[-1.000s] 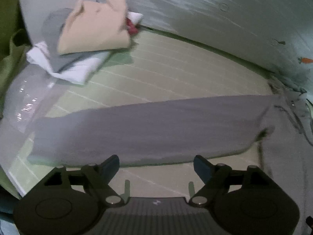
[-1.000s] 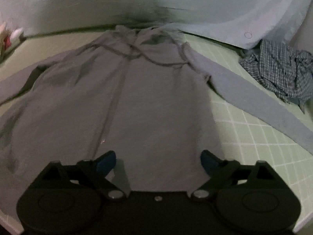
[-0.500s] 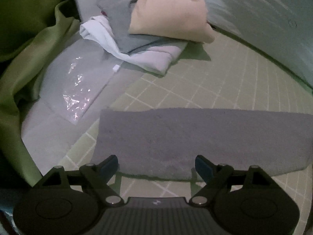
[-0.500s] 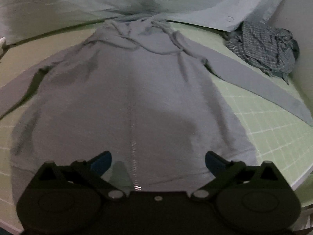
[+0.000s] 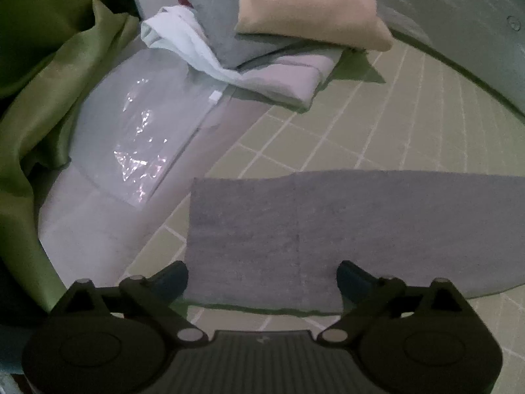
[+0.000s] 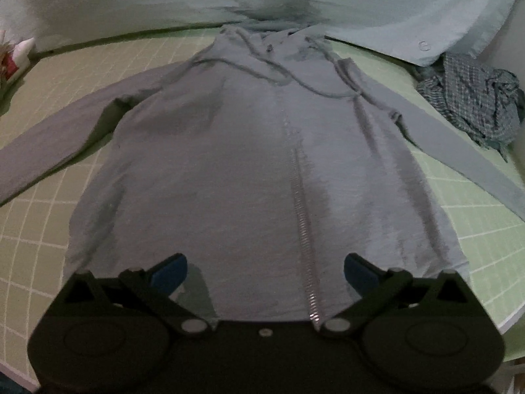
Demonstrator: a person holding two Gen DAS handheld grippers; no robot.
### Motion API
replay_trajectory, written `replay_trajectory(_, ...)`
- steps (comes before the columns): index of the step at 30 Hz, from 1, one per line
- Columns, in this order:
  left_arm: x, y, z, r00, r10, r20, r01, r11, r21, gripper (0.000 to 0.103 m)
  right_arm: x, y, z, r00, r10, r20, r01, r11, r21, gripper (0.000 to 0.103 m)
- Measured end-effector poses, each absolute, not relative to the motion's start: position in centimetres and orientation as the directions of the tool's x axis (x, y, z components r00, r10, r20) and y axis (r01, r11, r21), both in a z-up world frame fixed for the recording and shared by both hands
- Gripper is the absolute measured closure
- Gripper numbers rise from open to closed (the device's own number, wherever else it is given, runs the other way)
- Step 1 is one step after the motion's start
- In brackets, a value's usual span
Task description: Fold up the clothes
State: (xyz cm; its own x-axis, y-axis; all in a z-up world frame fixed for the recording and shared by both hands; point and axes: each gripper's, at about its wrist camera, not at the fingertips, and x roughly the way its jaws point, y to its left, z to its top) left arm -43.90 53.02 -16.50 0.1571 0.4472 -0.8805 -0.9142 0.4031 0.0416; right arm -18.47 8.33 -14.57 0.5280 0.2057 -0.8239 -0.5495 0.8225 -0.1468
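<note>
A grey zip-up hoodie [image 6: 236, 164] lies spread flat on the green grid mat [image 6: 475, 229], hood far, both sleeves stretched out sideways. Its zipper [image 6: 305, 223] runs down the middle. My right gripper [image 6: 264, 271] hovers open over the hem, one finger on each side of the zipper. In the left wrist view the cuff end of one grey sleeve [image 5: 328, 226] lies flat on the mat [image 5: 361, 131]. My left gripper [image 5: 262, 275] stands open at the near edge of that cuff, nothing between its fingers.
A pile of folded clothes [image 5: 295, 10], beige on grey on white, sits beyond the sleeve. A clear plastic bag [image 5: 141, 138] and green fabric [image 5: 39, 98] lie left. A crumpled checked shirt [image 6: 472, 98] lies right of the hoodie. A pale blue sheet [image 6: 361, 3] lines the back.
My left gripper has slid left along the sleeve to its cuff end and come closer. My right gripper has shifted over the hem, so the zipper is now between its fingers.
</note>
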Motion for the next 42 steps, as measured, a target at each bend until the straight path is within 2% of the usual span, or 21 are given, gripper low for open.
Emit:
replay_trajectory(5, -44.1, 53.1, -16.6, 0.168, 0.446, -0.879, -0.919, 0.393, 0.024, 0.0, -18.6, 9.1, -14.8, 0.513, 0.212, -0.832, -0.564, 0.813, -0.141, 0.0)
replay_trajectory(9, -44.2, 53.1, -16.7, 0.177, 0.446, -0.877, -0.923, 0.385, 0.01, 0.003, -18.5, 9.5, -14.8, 0.506, 0.214, -0.835, -0.572, 0.808, -0.14, 0.0)
replay_trajectory(10, -44.1, 52.9, -16.6, 0.184, 0.454, -0.872, -0.921, 0.389, 0.008, 0.008, -18.4, 9.6, -14.9, 0.504, 0.215, -0.837, -0.571, 0.809, -0.137, 0.0)
replay_trajectory(12, -43.8, 52.5, -16.2, 0.204, 0.471, -0.858, -0.912, 0.411, 0.009, 0.026, -18.1, 9.7, -14.8, 0.503, 0.216, -0.837, -0.567, 0.813, -0.132, 0.0)
replay_trajectory(14, -43.1, 52.4, -15.7, 0.233, 0.461, -0.856, -0.897, 0.442, -0.007, 0.061, -17.9, 9.7, -14.8, 0.506, 0.218, -0.835, -0.563, 0.817, -0.128, 0.0)
replay_trajectory(15, -42.7, 52.3, -15.6, 0.249, 0.45, -0.857, -0.889, 0.457, -0.018, 0.07, -17.7, 9.7, -14.7, 0.507, 0.221, -0.833, -0.56, 0.82, -0.124, 0.0)
replay_trajectory(16, -42.3, 52.3, -15.4, 0.265, 0.438, -0.859, -0.881, 0.472, -0.031, 0.089, -17.5, 9.6, -14.6, 0.508, 0.224, -0.832, -0.554, 0.824, -0.117, 0.0)
replay_trajectory(19, -40.6, 52.5, -14.9, 0.314, 0.371, -0.874, -0.871, 0.479, -0.109, 0.092, -16.8, 9.0, -14.4, 0.51, 0.235, -0.827, -0.534, 0.841, -0.09, 0.0)
replay_trajectory(24, -34.2, 49.7, -11.6, 0.431, 0.358, -0.829, -0.787, 0.599, -0.15, 0.092, -14.8, 6.9, -13.9, 0.53, 0.24, -0.813, -0.479, 0.876, -0.054, 0.0)
replay_trajectory(28, -26.9, 44.2, -9.1, 0.553, 0.293, -0.78, -0.663, 0.722, -0.199, 0.092, -12.4, 3.8, -13.6, 0.539, 0.252, -0.804, -0.411, 0.912, 0.011, 0.0)
replay_trajectory(31, -20.6, 37.7, -7.3, 0.643, 0.184, -0.743, -0.522, 0.815, -0.251, 0.092, -10.5, 0.6, -13.1, 0.562, 0.241, -0.791, -0.363, 0.932, 0.026, 0.0)
replay_trajectory(34, -16.7, 31.2, -5.9, 0.725, 0.007, -0.689, -0.359, 0.857, -0.369, 0.09, -8.3, -3.0, -12.3, 0.591, 0.219, -0.776, -0.302, 0.953, 0.039, 0.0)
replay_trajectory(35, -15.4, 29.1, -5.4, 0.745, -0.054, -0.665, -0.301, 0.863, -0.406, 0.084, -7.5, -4.4, -12.0, 0.598, 0.219, -0.771, -0.28, 0.958, 0.055, 0.0)
replay_trajectory(36, -14.1, 26.9, -4.9, 0.76, -0.114, -0.639, -0.241, 0.864, -0.441, 0.082, -6.8, -5.6, -11.9, 0.603, 0.221, -0.766, -0.262, 0.962, 0.072, 0.0)
replay_trajectory(37, -12.8, 24.7, -4.4, 0.772, -0.174, -0.611, -0.181, 0.861, -0.474, 0.07, -6.2, -6.7, -11.7, 0.609, 0.221, -0.762, -0.243, 0.966, 0.086, 0.0)
replay_trajectory(38, -11.5, 22.6, -3.9, 0.779, -0.234, -0.581, -0.12, 0.854, -0.506, 0.042, -5.7, -7.7, -11.6, 0.618, 0.213, -0.757, -0.225, 0.97, 0.09, 0.0)
replay_trajectory(39, -10.3, 20.5, -3.4, 0.783, -0.286, -0.552, -0.064, 0.846, -0.53, 0.025, -5.2, -8.6, -11.5, 0.627, 0.206, -0.751, -0.207, 0.974, 0.094, 0.0)
replay_trajectory(40, -10.3, 19.9, -3.5, 0.792, -0.251, -0.556, -0.076, 0.863, -0.499, 0.005, -4.8, -9.4, -11.4, 0.635, 0.202, -0.745, -0.194, 0.976, 0.099, 0.0)
replay_trajectory(42, -10.4, 19.3, -3.8, 0.794, -0.143, -0.591, -0.135, 0.906, -0.402, 0.002, -4.2, -10.5, -11.2, 0.65, 0.212, -0.73, -0.187, 0.975, 0.117, 0.0)
